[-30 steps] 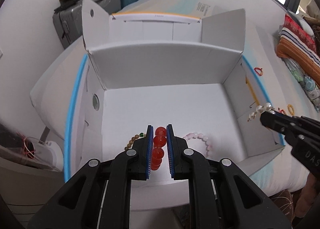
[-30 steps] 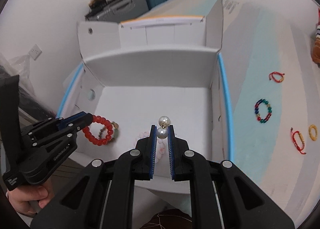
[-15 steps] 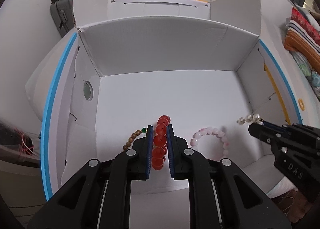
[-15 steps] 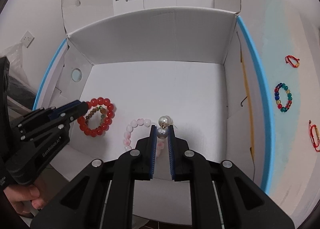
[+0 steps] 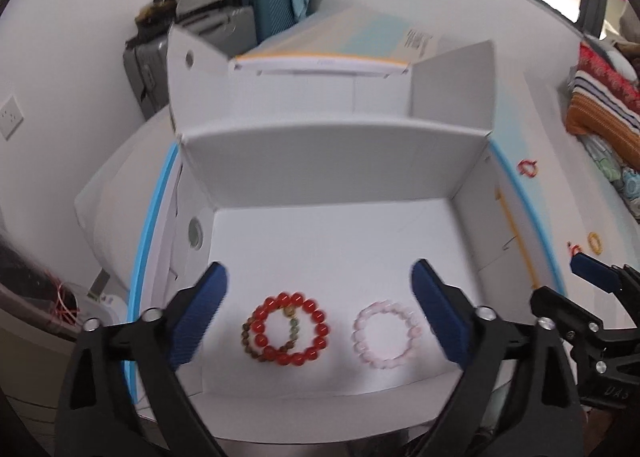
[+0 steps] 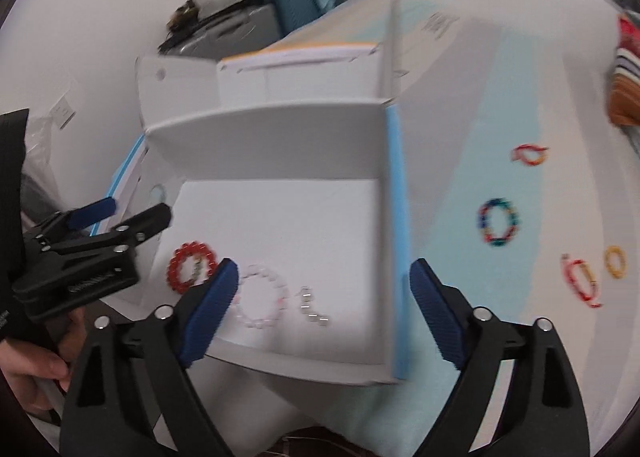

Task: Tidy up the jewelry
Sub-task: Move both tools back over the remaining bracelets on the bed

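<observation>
1. My left gripper (image 5: 318, 315): jaws wide apart, empty.
2. Red bracelet (image 5: 291, 328) lies between its fingers, on the box (image 5: 332, 161) floor.
3. My right gripper (image 6: 324, 313): spread wide, empty; pearls (image 6: 314, 309) lie between its fingers.

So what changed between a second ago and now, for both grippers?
Both let go. The left gripper opened and the red bead bracelet now lies in the white box, overlapping the brown bead bracelet. The right gripper opened, leaving the pearl piece on the box floor. Both pulled back. The pink bracelet stayed put.
</observation>
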`<action>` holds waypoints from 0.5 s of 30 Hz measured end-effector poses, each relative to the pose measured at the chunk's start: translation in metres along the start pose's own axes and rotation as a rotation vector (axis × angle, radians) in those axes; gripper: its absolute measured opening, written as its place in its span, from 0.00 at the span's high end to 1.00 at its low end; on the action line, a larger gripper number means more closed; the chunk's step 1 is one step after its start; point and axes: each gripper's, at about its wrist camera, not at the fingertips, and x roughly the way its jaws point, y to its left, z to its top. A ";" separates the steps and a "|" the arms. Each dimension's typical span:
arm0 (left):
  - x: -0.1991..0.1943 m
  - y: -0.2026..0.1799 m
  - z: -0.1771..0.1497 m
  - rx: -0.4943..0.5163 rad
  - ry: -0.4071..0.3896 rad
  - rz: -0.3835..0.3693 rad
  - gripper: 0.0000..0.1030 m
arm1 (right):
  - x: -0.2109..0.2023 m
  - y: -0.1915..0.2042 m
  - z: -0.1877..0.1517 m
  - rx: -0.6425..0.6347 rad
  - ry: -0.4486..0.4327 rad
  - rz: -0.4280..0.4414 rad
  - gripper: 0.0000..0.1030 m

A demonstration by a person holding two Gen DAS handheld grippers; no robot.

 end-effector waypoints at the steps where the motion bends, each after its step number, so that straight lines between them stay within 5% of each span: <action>1: -0.003 -0.003 0.001 0.003 -0.008 -0.002 0.06 | -0.005 -0.005 0.000 0.007 -0.009 -0.008 0.15; 15: -0.027 -0.087 0.011 0.069 -0.045 -0.122 0.05 | -0.061 -0.112 -0.021 0.140 -0.072 -0.161 0.07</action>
